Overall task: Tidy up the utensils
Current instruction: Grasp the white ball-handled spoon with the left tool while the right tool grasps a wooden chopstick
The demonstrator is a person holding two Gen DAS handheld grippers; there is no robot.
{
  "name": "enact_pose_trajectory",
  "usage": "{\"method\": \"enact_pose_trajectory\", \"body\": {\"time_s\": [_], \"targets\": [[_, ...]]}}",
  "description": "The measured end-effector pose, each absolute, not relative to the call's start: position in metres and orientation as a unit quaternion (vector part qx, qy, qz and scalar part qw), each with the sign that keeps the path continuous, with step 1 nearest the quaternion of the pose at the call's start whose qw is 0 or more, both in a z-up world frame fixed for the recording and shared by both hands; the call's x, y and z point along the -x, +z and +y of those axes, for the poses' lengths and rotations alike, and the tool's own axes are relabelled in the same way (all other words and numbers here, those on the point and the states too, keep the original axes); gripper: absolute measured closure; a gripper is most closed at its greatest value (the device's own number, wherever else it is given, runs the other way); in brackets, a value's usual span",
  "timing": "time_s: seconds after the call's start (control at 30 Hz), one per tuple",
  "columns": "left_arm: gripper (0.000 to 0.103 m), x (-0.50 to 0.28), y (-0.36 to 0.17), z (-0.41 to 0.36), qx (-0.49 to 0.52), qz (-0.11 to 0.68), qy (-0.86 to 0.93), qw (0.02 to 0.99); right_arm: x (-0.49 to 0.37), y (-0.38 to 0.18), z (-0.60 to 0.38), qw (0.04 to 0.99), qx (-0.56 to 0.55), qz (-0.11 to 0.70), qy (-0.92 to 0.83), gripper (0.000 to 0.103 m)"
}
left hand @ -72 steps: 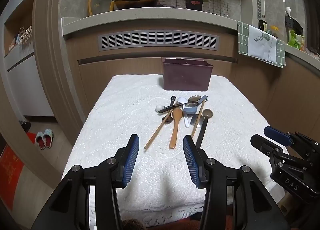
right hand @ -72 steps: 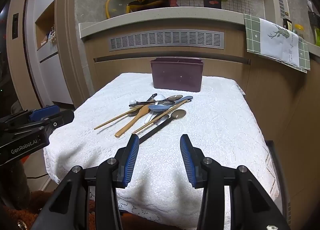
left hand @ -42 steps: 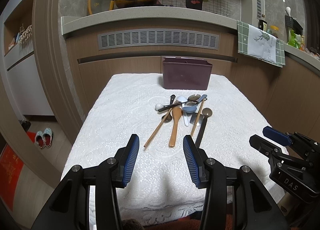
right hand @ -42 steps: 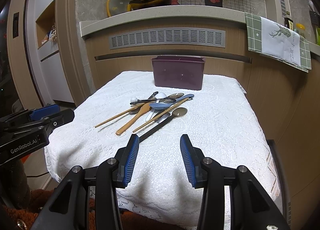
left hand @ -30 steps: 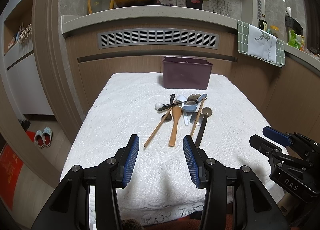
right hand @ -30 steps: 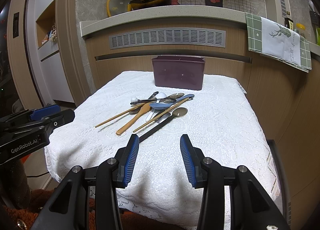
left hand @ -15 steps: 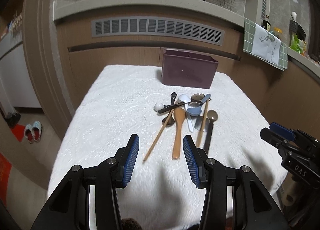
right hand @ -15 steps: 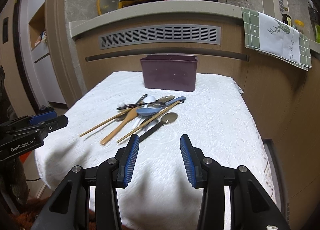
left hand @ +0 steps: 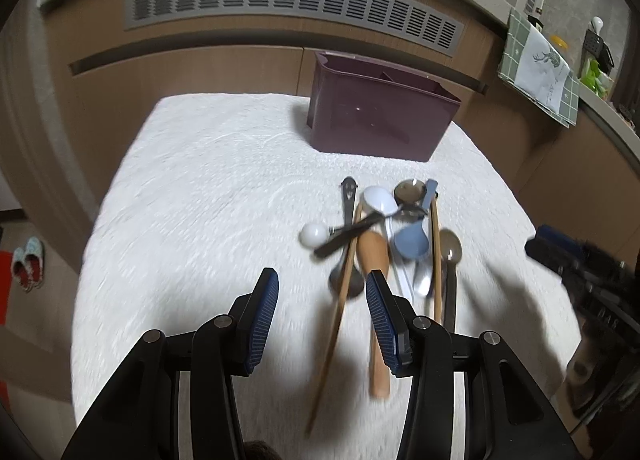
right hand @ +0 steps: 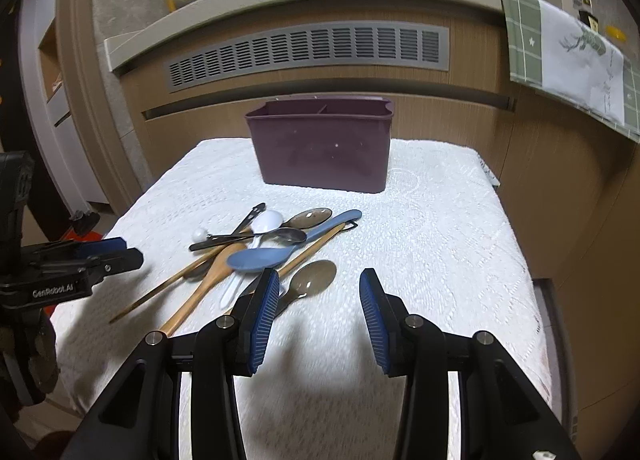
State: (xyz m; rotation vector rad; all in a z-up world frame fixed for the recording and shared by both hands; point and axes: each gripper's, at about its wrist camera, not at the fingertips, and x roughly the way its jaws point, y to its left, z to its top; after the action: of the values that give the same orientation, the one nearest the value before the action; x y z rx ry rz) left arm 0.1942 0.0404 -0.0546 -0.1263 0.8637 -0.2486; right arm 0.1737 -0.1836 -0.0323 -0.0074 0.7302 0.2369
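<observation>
A pile of utensils lies mid-table on the white cloth: a wooden spoon, a blue spoon, a white spoon, chopsticks, metal spoons and a black-handled spoon. A purple divided utensil box stands behind them. My left gripper is open and empty, just above the near ends of the chopsticks and wooden spoon. My right gripper is open and empty, beside a dark metal spoon. The pile and box also show in the right wrist view.
The table is covered by a white lace cloth and drops off at the left, right and front edges. A wood-panelled counter wall with a vent grille stands behind the box. A green towel hangs at right.
Both grippers have moved forward and lower toward the utensil pile, which now looks much larger. Both stay open. The utensils have not moved.
</observation>
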Motion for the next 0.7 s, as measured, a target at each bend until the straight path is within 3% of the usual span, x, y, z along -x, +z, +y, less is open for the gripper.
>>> {"method": "enact_pose_trajectory", "body": {"time_s": [0.43,0.7], "targets": [[0.059,-0.263,-0.099,0.041,0.182,0.520,-0.123,0.826,-0.209,-0.067,-0.194,0.906,-0.027,0.407,0.114,0.066],[0.059,-0.290,-0.097,0.030,0.207,0.506,-0.075,0.834,-0.215,-0.075,-0.190,0.901,-0.034,0.416,0.118,0.067]]}}
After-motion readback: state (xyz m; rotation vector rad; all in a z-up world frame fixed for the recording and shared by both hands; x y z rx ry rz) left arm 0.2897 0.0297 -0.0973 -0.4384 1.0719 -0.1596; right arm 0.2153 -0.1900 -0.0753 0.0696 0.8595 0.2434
